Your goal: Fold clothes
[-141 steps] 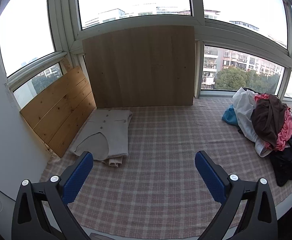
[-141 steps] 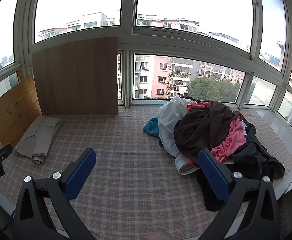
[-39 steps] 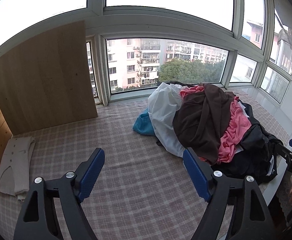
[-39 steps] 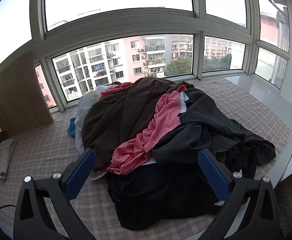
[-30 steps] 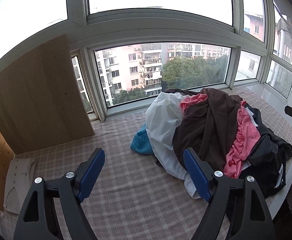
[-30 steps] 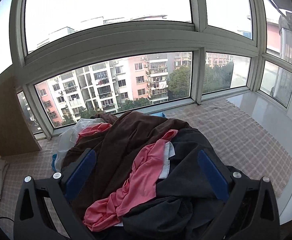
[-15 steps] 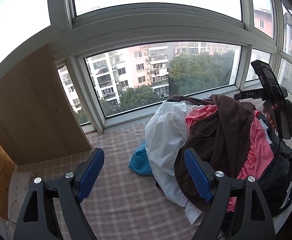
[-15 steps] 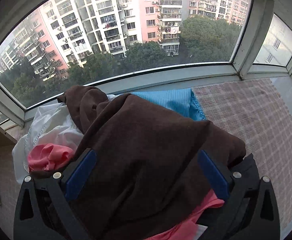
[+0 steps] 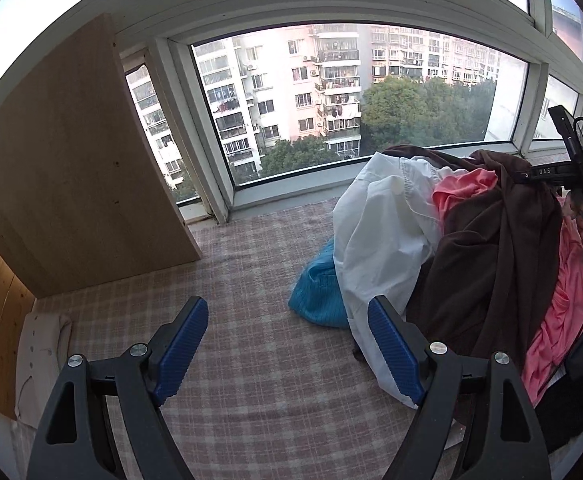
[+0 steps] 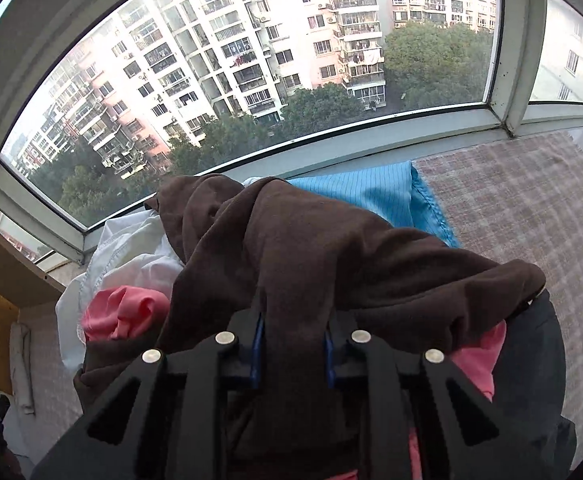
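The right claw (image 10: 293, 350) is closing, its blue pads pinching a fold of the brown garment (image 10: 331, 256) atop the clothes pile (image 9: 471, 260) by the window. The left claw (image 9: 287, 344) hangs with fingers apart over the plaid cloth (image 9: 251, 360), holding nothing.

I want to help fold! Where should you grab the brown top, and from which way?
Pinch a bunched fold near the top of the brown top, coming down from above. It drapes over the pile, so nothing covers it. The right gripper is closing there.
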